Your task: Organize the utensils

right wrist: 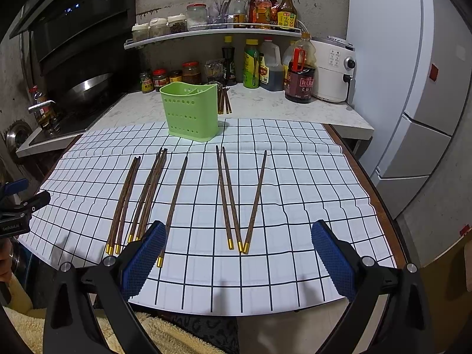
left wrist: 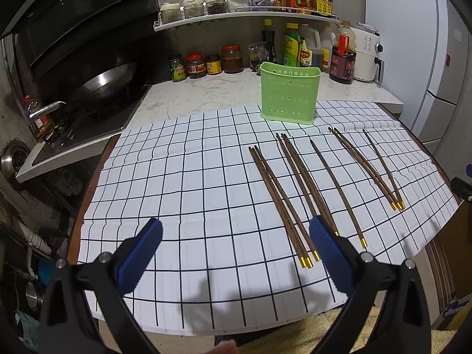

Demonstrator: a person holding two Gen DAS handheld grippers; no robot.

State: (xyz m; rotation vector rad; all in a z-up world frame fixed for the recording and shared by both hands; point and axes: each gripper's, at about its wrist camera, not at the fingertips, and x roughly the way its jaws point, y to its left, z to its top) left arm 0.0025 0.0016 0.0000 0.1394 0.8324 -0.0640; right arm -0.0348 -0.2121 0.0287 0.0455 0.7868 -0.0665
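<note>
Several dark wooden chopsticks with gold caps [left wrist: 280,203] [right wrist: 233,197] lie in loose groups on a white cloth with a black grid [left wrist: 191,183] [right wrist: 295,194]. A light green perforated utensil holder [left wrist: 288,93] [right wrist: 191,112] stands upright at the cloth's far edge. My left gripper [left wrist: 236,250] hovers open over the near part of the cloth, its right finger beside the caps of the middle chopsticks. My right gripper [right wrist: 237,253] is open too, low over the caps of the three right-hand chopsticks. Neither holds anything. More chopsticks [right wrist: 224,101] lie on the counter behind the holder.
A marble counter [right wrist: 280,106] carries sauce bottles, jars [left wrist: 230,59] and a white appliance [right wrist: 333,70]. A shelf of jars [left wrist: 236,14] hangs above. A wok on the stove [left wrist: 103,85] is at the left. A fridge [right wrist: 413,88] stands at the right. A yellow towel [right wrist: 165,336] lies below the table's near edge.
</note>
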